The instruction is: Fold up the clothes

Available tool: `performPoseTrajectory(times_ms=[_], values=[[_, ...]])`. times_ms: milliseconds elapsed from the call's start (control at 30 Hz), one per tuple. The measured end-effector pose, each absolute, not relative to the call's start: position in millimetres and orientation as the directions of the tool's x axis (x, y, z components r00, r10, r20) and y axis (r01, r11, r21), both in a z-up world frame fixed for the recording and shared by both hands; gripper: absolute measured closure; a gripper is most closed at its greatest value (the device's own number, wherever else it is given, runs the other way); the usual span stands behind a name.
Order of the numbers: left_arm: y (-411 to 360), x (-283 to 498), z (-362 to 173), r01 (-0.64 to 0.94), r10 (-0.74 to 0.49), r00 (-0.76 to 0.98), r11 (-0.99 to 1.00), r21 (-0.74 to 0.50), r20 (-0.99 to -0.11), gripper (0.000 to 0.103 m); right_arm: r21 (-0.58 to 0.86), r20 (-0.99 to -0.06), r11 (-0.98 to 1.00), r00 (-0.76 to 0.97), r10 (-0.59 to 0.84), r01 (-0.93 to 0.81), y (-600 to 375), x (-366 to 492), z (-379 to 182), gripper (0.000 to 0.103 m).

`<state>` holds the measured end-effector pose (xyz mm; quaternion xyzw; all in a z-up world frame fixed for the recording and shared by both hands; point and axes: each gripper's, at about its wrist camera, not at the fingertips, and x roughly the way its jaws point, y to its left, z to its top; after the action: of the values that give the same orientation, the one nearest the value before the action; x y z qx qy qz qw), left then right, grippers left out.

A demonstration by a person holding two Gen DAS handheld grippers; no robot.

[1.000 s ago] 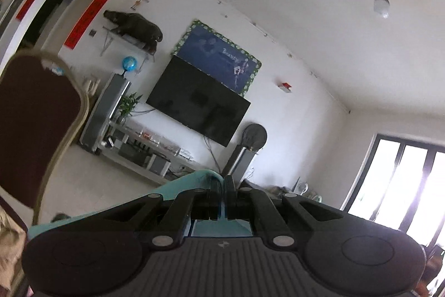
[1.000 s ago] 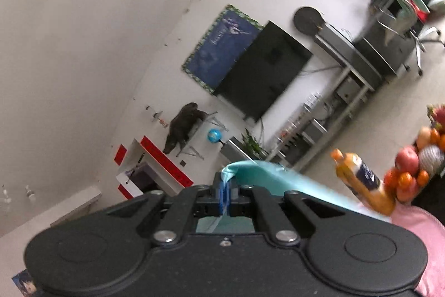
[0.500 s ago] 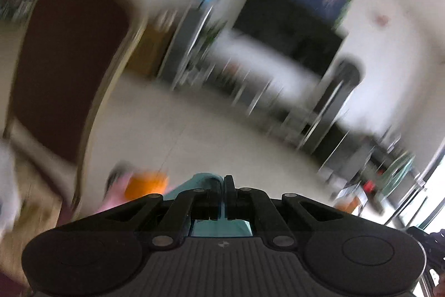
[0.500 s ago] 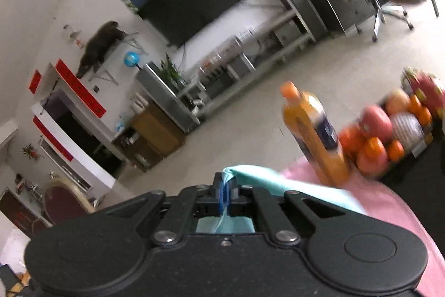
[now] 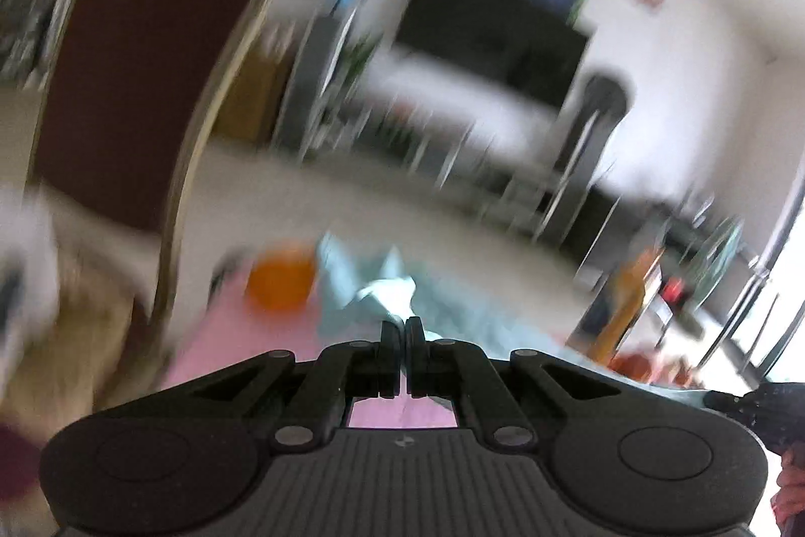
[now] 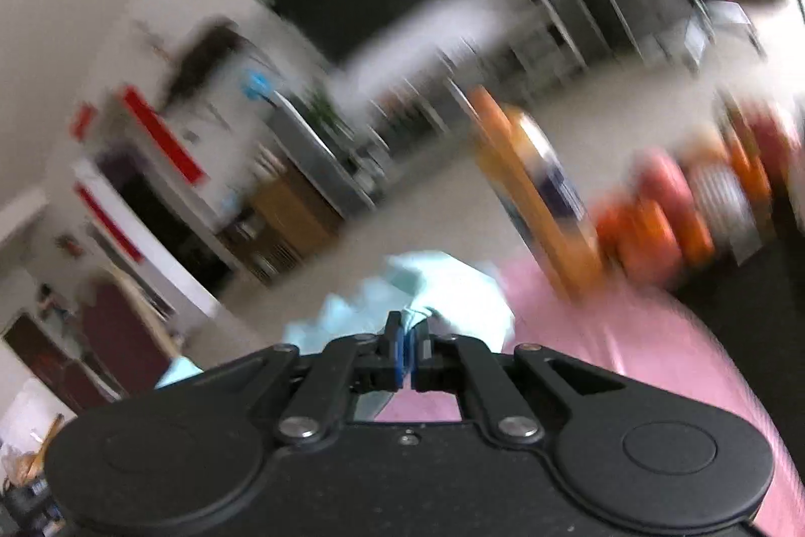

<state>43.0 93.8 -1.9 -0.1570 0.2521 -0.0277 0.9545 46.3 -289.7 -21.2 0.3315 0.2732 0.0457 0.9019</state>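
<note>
Left gripper (image 5: 405,325) jaws pinched together on a fold of the light teal garment (image 5: 387,293), over the pink cloth (image 5: 241,351). Frame heavily motion-blurred; dark red chair (image 5: 136,84) at left, orange bottle (image 5: 629,305) at right

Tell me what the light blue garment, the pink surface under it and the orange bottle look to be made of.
Light blue garment: thin soft woven or knit cloth, matt; it crumples and folds where the shut jaws pinch it. Pink surface: seemingly a fabric cover, faintly sheened with soft ripples; blur leaves it open. Orange bottle: probably clear plastic holding orange drink, with a glossy dark label; too blurred to be sure.
</note>
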Motion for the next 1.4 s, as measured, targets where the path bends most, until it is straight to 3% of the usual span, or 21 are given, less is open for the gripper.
performPoseTrajectory(times_ms=[167,300,567,800,900,1000,1100,1200,1400], values=[[99,41,-111,-0.177,-0.077,0.733,0.938,-0.298,-0.676,0.102,0.59,-0.648,0.76,0.721,0.246,0.271,-281,36,-139,0.101],[105,26,-126,-0.207,-0.074,0.7,0.931,-0.301,-0.71,0.102,0.558,-0.73,0.75,0.639,0.241,0.355,-276,10,-186,0.101],[104,1,-92,-0.178,-0.071,0.744,0.937,-0.3,-0.665,0.102,0.552,-0.713,0.772,0.658,0.242,0.314,-268,-21,-147,0.101],[97,-12,-153,-0.225,-0.001,0.592,0.96,-0.166,-0.806,0.099,0.484,-0.762,0.815,0.611,0.213,0.32,-265,-43,-159,0.101],[98,-13,-177,-0.261,0.06,0.503,0.961,-0.085,-0.862,0.099,0.436,-0.805,0.839,0.558,0.203,0.324,-262,-41,-185,0.092],[104,-22,-169,-0.253,0.054,0.523,0.963,-0.094,-0.851,0.096,0.42,-0.824,0.854,0.524,0.216,0.307,-264,-46,-191,0.085],[107,-29,-155,-0.218,0.033,0.572,0.969,-0.113,-0.82,0.09,0.447,-0.797,0.841,0.563,0.22,0.304,-279,-53,-179,0.07],[94,-24,-150,-0.151,-0.019,0.594,0.979,-0.134,-0.805,0.09,0.51,-0.754,0.793,0.616,0.226,0.334,-303,-55,-174,0.062],[44,2,-169,-0.061,-0.035,0.554,0.995,-0.082,-0.832,0.089,0.619,-0.716,0.634,0.664,0.214,0.464,-347,-32,-199,0.067]])
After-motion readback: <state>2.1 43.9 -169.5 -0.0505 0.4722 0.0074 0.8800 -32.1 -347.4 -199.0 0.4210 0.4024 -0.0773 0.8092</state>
